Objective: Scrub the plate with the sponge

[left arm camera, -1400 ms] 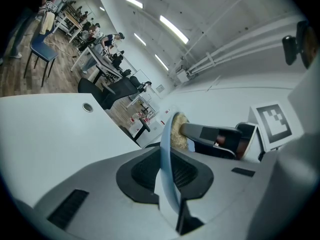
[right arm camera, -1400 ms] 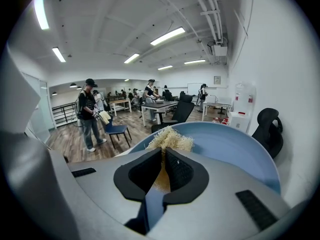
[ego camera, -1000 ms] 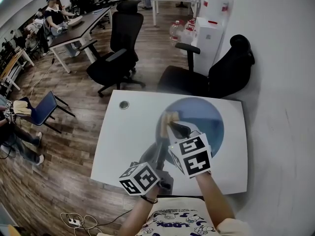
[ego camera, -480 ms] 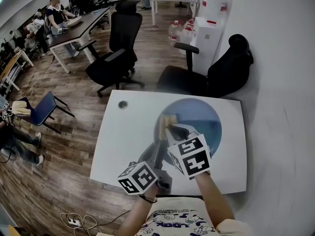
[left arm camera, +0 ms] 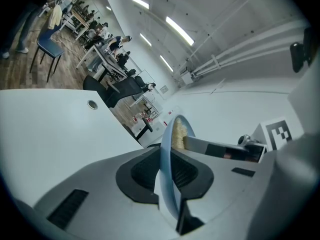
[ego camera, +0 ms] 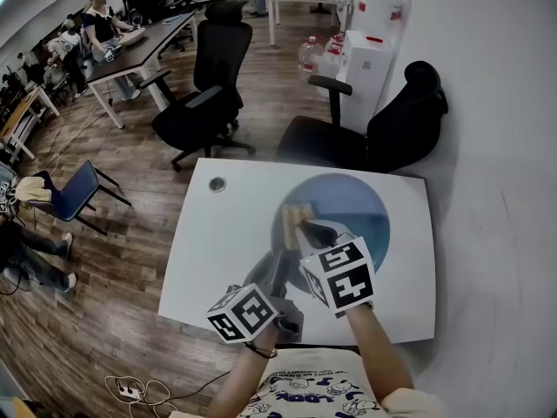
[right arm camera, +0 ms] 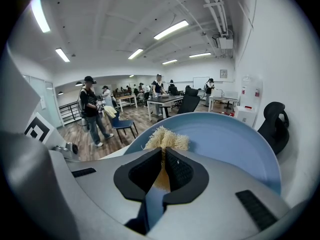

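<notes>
Wood flooring filled the office, with people [ego camera: 96,26] at long desks far left and a small blue chair [ego camera: 77,192] partly cut off at that edge. Nearer, a white tabletop [ego camera: 218,251] with a round cable hole [ego camera: 218,184] carried the work. The left gripper [left arm camera: 166,170] was clamped on the near rim of a round blue plate [ego camera: 361,200], which showed edge-on between its jaws in the left gripper view. From the head view that rim was hidden behind both grippers and their marker cubes, and whether the plate's far side rested on the tabletop could not be told. The right gripper [right arm camera: 163,171] was clenched on a tan fibrous sponge [right arm camera: 166,138], held against the plate's left inner face; only its frayed top stuck out past the jaws, the rest pinched out of sight. Behind the tabletop stood two black office chairs [ego camera: 383,133], the right one close against the far edge, with a white water dispenser [ego camera: 370,64] beyond it by the white wall.
</notes>
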Tool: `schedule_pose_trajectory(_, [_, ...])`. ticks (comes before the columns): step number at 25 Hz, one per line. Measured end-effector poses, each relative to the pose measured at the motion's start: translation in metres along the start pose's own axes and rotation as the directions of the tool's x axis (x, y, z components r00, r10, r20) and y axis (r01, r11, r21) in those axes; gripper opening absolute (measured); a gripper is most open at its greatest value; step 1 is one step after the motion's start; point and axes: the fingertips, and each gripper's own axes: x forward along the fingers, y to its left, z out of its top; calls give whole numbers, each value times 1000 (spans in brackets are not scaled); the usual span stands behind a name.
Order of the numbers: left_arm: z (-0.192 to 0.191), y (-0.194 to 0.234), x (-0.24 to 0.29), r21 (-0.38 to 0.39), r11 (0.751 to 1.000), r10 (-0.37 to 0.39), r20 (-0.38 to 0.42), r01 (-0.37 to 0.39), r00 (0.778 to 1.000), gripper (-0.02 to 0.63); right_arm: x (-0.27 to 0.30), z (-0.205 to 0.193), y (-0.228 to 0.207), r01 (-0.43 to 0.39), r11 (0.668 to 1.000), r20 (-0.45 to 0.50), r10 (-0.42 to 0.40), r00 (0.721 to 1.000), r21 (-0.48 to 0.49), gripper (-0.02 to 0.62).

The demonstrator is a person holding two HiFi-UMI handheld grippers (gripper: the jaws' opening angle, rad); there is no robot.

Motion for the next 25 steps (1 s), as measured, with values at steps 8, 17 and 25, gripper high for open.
schedule_pose_trajectory(8, [4,2,-1,-9,1000,8,13,-7,1000,38,1,-4,7,-15,1000,-10,15,1000,-8,38])
schedule_pose_trajectory(17, [12,7,-2,-19,1000,23,30,-22,999,41,4,-12,18,-35,999,-29,34,999,-17,38])
schedule_pose_trajectory(25, [16,11,-3,-25,999,27,42,-26,999,43,5,-17,25,-47,999,-36,46,998,-15,38])
